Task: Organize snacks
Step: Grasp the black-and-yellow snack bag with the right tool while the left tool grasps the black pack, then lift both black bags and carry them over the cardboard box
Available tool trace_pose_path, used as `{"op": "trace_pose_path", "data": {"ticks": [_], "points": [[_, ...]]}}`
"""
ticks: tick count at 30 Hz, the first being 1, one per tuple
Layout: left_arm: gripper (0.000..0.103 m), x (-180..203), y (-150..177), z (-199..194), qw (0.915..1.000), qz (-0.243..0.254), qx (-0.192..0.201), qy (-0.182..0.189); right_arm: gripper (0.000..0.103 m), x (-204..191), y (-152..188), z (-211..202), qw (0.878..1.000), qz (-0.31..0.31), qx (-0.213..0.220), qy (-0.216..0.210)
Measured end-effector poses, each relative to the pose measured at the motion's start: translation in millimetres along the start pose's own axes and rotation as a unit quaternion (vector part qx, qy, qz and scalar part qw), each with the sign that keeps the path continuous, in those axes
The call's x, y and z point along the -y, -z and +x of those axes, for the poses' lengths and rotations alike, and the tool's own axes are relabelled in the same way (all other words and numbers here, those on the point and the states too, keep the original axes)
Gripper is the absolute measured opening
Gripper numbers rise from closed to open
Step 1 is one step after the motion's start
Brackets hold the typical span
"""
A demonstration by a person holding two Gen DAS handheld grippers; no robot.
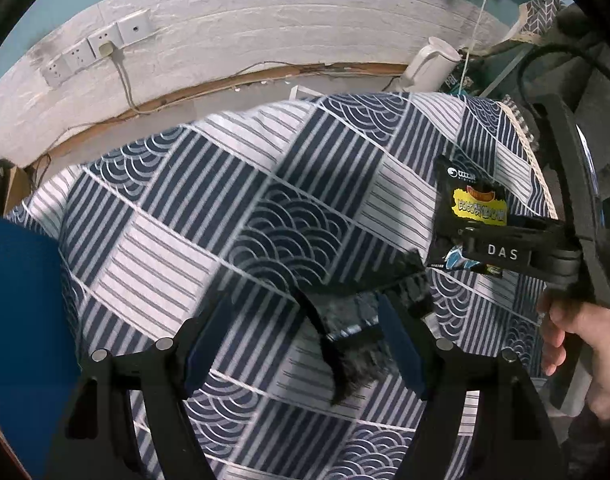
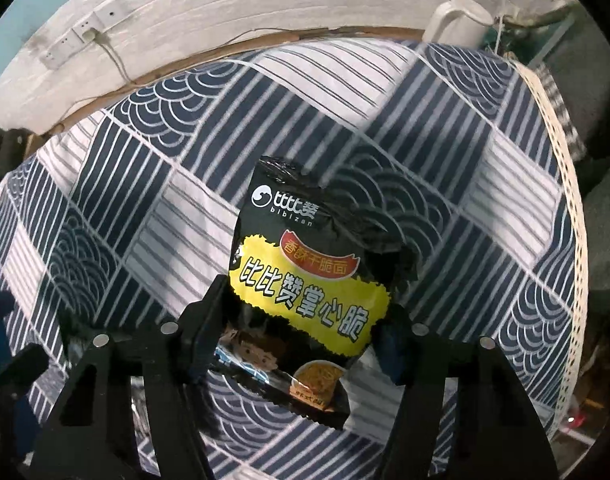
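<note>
A black snack packet (image 2: 305, 280) with a yellow label sits between the fingers of my right gripper (image 2: 305, 312), both pads pressing its side edges, the foil crinkled. From the left wrist view the same packet (image 1: 471, 200) is seen in the right gripper (image 1: 461, 240), above the patterned tablecloth (image 1: 225, 208). My left gripper (image 1: 305, 312) is open and points down at the cloth. A second dark packet (image 1: 353, 320), blurred, lies on the cloth between its blue-padded fingertips and nearer the right one, with no pad touching it.
A person's hand (image 1: 585, 340) holds the right gripper's handle. A blue object (image 1: 21, 320) stands at the left. A white jug (image 1: 429, 64) and wall sockets (image 1: 101, 44) with a cable lie behind the table. The cloth's lace-trimmed edge (image 1: 537, 172) runs down the right side.
</note>
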State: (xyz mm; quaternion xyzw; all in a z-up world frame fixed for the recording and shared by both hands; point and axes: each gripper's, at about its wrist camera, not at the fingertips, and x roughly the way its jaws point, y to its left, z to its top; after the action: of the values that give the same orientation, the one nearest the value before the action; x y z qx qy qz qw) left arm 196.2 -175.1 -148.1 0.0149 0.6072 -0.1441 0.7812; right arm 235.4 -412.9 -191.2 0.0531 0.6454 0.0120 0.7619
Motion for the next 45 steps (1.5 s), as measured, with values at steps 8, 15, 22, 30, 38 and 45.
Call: {"op": "trace_pose_path", "data": {"ticks": [8, 15, 22, 30, 38, 45], "points": [[0.077, 26.8, 13.4, 1.2, 0.9999, -0.009, -0.008, -0.002, 0.064, 30.5, 24.4, -22.8, 1.0, 0.004, 0.014, -0.023], [0.078, 52.7, 14.8, 17.7, 0.9991, -0.031, -0.027, 0.007, 0.064, 56.1, 48.3, -56.9, 0.998, -0.002, 0.046, -0.037], [0.086, 70.5, 13.8, 33.7, 0.9983, -0.045, -0.03, -0.018, 0.064, 66.2, 52.6, -68.6, 0.996, 0.002, 0.063, -0.058], [0.087, 79.4, 8.3, 53.0, 0.9948, -0.045, -0.04, -0.083, 0.065, 64.5, 50.7, -64.9, 0.995, -0.004, 0.063, -0.08], [0.088, 75.9, 11.9, 63.4, 0.9946, -0.043, -0.035, -0.088, 0.065, 64.4, 49.4, -63.8, 0.994, -0.005, 0.063, -0.09], [0.078, 70.9, 27.2, 54.4, 0.9963, -0.031, -0.021, -0.077, 0.065, 62.9, 48.7, -68.2, 0.993, -0.006, 0.066, -0.095]]}}
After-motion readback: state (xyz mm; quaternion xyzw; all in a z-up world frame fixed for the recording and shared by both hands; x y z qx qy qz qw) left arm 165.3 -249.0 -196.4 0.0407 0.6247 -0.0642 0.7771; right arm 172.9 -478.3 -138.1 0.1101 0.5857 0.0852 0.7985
